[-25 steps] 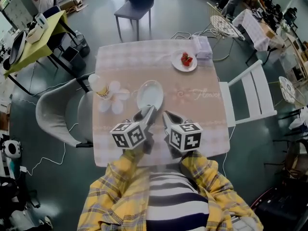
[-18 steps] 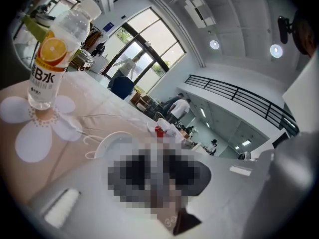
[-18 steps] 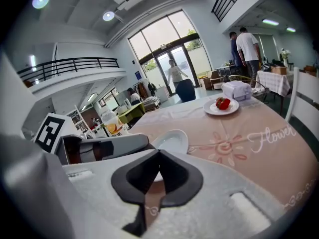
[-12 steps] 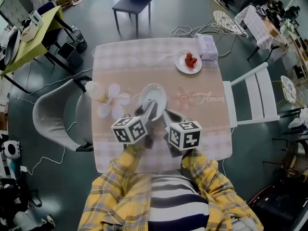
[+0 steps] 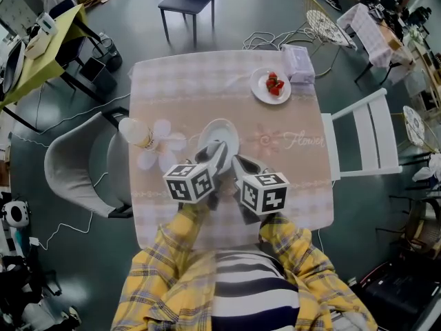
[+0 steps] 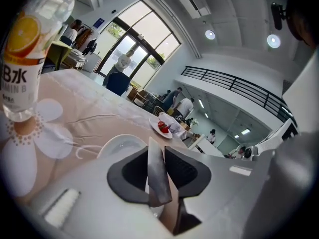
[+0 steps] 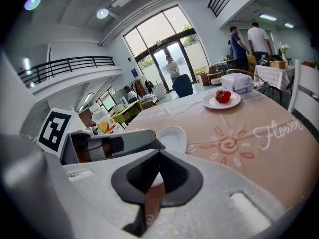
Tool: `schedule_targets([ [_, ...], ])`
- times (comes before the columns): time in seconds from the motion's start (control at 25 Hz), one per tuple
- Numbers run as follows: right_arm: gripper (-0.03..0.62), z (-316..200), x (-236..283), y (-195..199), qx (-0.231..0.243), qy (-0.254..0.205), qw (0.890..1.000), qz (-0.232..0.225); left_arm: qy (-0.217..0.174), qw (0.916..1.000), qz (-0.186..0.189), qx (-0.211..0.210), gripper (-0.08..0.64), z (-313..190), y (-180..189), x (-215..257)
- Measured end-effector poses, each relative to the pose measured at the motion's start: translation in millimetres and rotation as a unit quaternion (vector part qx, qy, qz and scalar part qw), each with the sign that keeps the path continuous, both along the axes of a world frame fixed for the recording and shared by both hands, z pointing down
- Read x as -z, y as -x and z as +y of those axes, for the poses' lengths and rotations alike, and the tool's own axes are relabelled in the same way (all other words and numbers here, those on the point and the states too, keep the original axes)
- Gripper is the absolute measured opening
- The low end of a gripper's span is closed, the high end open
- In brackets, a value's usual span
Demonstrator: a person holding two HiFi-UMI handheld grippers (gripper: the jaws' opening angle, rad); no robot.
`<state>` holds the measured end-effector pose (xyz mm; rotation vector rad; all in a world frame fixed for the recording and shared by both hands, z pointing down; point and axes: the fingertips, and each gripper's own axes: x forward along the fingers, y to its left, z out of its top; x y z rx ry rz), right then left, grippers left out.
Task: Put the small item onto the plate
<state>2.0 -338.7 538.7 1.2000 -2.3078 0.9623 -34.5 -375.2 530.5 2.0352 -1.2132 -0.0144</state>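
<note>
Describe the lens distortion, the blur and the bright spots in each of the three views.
Head view: fisheye, the table bulges at its edges. Left gripper view: dark round vignette; the near bottle looks soft and is cut off at the edge. Right gripper view: the windows are overexposed, a ceiling lamp flares, the railing curves.

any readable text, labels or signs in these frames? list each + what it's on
"Flower": printed on the tablecloth.
"B水": on the bottle label.
"MIN B": the line under it, with its start cut off.
Marker cubes: black-and-white patterns only, no text.
Background signs: too small to read.
</note>
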Motion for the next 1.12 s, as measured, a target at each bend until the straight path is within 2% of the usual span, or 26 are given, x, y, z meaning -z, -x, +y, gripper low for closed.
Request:
schedule_targets([
  [0.16, 0.002, -0.3, 0.0, -0.9, -0.001, 0.001, 1.0, -0.001, -0.026, 0.996, -0.081, -0.028, 0.059, 1.1, -3.7, 1.3],
  [0.24, 0.001, -0.9, -0.4, -1.3, -0.002, 0.003, 1.0, -0.002, -0.038, 0.9935, -0.101, -0.038, 0.051, -0.8, -5.7, 3.7],
  [0.48, 0.002, 0.7, -1.1, 0.0, 0.0, 0.005, 1.0, -0.005, -0.038, 0.9907, -0.129, -0.022, 0.06, -4.7, 4.7, 2.1],
  [0.56, 0.002, 0.9, -1.6, -0.8, -0.003, 0.007, 1.0, -0.007, -0.042, 0.9886, -0.144, -0.016, 0.118, -6.5, 10.5, 0.0],
  [0.72, 0.002, 4.2, -2.3, -1.9, -0.003, 0.007, 1.0, -0.006, -0.045, 0.9852, -0.165, -0.004, 0.153, -7.6, 20.4, -7.2],
  [0.92, 0.002, 8.0, -1.1, -5.5, -0.005, 0.006, 1.0, -0.006, -0.049, 0.9816, -0.184, 0.019, 0.253, -8.0, 33.5, -7.8],
  [1.12, 0.002, 13.2, -2.3, -10.3, -0.009, 0.007, 1.0, -0.005, -0.05, 0.9799, -0.19, 0.036, 0.204, -1.3, 48.2, -7.7],
])
